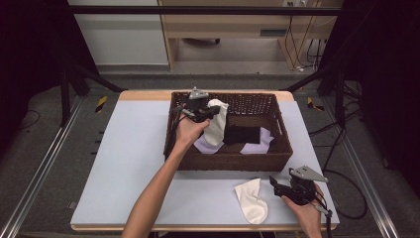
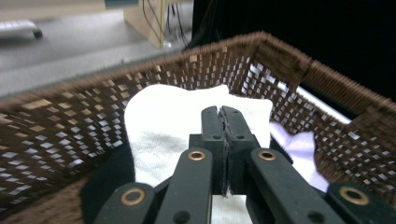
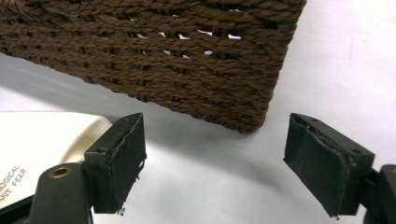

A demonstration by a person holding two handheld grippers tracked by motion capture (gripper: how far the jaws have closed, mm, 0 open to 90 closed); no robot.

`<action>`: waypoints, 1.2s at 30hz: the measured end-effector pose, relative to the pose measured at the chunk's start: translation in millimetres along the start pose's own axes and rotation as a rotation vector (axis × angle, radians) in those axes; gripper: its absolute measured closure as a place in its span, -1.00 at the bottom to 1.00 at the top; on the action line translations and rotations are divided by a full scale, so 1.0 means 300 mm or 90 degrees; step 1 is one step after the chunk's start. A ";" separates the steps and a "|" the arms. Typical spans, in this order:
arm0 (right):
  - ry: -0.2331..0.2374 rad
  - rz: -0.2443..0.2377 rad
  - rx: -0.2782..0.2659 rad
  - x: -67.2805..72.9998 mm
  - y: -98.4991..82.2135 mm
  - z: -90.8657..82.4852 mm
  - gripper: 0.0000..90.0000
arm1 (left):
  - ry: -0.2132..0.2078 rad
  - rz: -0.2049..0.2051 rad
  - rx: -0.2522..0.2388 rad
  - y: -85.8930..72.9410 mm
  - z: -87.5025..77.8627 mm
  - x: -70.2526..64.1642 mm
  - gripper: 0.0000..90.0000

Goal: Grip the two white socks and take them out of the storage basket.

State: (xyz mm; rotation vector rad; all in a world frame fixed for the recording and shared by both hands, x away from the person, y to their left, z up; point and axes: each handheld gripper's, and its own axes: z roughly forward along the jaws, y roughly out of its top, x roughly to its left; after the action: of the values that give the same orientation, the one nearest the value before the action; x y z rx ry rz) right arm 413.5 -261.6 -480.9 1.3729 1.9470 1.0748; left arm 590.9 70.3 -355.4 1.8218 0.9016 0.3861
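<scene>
Left gripper (image 1: 210, 112) is up over the back left part of the brown wicker basket (image 1: 277, 158), and its jaws are pressed tight together on a white sock (image 1: 217, 124), which hangs down from them into the basket. In the left gripper view the two black jaws meet with no gap, the white cloth (image 2: 168, 126) bunched right behind their tips, and the basket's woven wall (image 2: 70, 126) curves round beyond it. Just below and beside the hanging sock, inside the basket, lie pale lilac socks (image 1: 257, 144) with a black piece of cloth (image 1: 242, 134) between them; a bit of the lilac (image 2: 299, 144) peeks out to the right of the clamped jaws. Over to the right gripper (image 1: 278, 186), held low above the table (image 1: 124, 163) in front of the basket's near right corner: its jaws stand wide apart, gripping nothing. Just to its left, flat on the table, rests a second white sock (image 1: 251, 199), close to the jaw tips but not between them. The right gripper view agrees: two open pads with bare tabletop between, the basket corner (image 3: 252, 116) straight ahead, and the cream sock (image 3: 42, 140) with some small printed lettering lying behind the left jaw.
</scene>
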 end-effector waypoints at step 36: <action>-0.015 0.004 -0.015 -0.004 0.003 -0.028 -0.56 | -0.032 0.068 -0.204 0.007 -0.618 -0.120 0.95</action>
State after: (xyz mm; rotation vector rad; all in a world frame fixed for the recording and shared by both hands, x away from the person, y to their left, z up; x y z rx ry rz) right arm 407.8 -265.1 -475.4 1.3736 1.9096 1.0758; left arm 451.7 164.8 -269.3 1.5793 0.6661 0.5191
